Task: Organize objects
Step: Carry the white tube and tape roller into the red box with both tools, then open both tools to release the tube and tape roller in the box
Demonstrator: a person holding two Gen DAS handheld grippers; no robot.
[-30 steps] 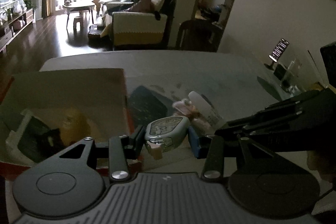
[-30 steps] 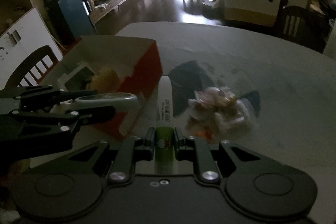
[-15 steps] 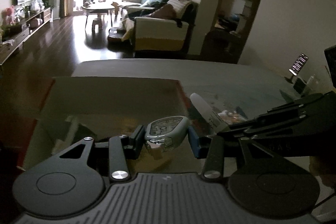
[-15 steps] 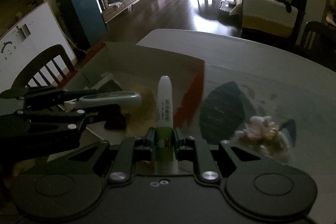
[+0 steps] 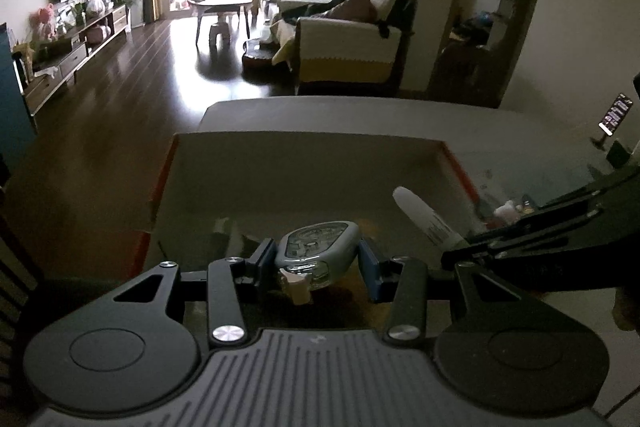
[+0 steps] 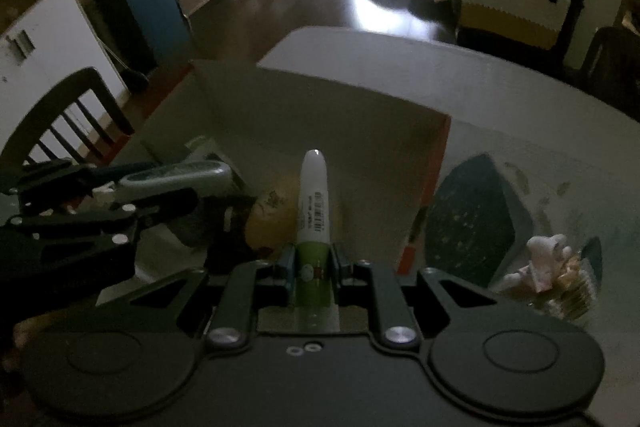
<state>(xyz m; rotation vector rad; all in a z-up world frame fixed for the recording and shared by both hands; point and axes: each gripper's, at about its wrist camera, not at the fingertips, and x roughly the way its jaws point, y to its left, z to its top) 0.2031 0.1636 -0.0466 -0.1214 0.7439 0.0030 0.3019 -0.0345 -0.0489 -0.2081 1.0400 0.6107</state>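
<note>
My left gripper (image 5: 316, 261) is shut on a grey-blue watch (image 5: 316, 253), held over the open cardboard box (image 5: 304, 163) with red outer walls. From the right wrist view the same watch (image 6: 176, 177) shows side-on at the left. My right gripper (image 6: 313, 267) is shut on a white and green tube (image 6: 314, 203), also above the box (image 6: 320, 115); its white tip (image 5: 420, 215) pokes into the left wrist view. A yellow object (image 6: 266, 215) lies inside the box under the tube.
A dark mat (image 6: 472, 219) and a small heap of pale trinkets (image 6: 548, 275) lie on the grey table (image 6: 520, 99) right of the box. A dark chair (image 6: 60, 119) stands at the left. A phone on a stand (image 5: 614, 115) is at the far right.
Both grippers have moved left with their loads, from beside the box to above its inside. The trinket heap has slid to the right edge of the right wrist view.
</note>
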